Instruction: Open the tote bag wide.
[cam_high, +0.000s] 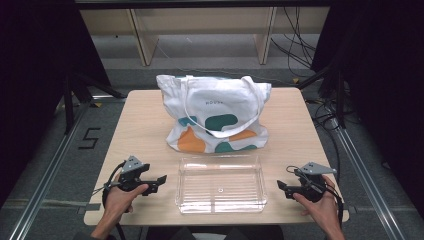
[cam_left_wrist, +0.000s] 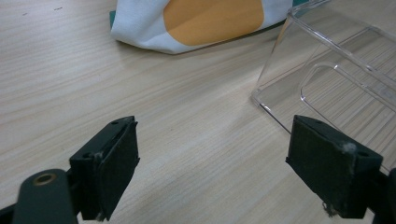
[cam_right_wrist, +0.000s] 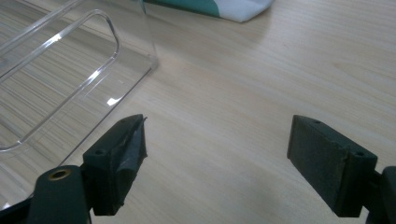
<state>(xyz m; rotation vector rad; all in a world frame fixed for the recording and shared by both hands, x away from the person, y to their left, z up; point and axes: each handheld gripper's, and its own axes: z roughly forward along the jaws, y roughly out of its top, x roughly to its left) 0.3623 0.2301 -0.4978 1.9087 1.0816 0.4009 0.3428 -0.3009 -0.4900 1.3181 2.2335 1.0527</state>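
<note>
Centrally, clear tray (cam_high: 221, 186) sits between left tool (cam_high: 156, 181) and right tool (cam_high: 282, 187).

Light wood-grain table (cam_high: 145, 125), square top, on grey floor. White tote bag (cam_high: 215, 112) with orange and teal blobs lies at centre-rear, handles draped over front. Clear plastic tray (cam_high: 221, 184) sits just in front of bag, near front edge, empty.

White bag (cam_high: 215, 112), orange-teal blotches

Empty clear tray (cam_high: 220, 206) before tote bag (cam_high: 215, 112)
</note>
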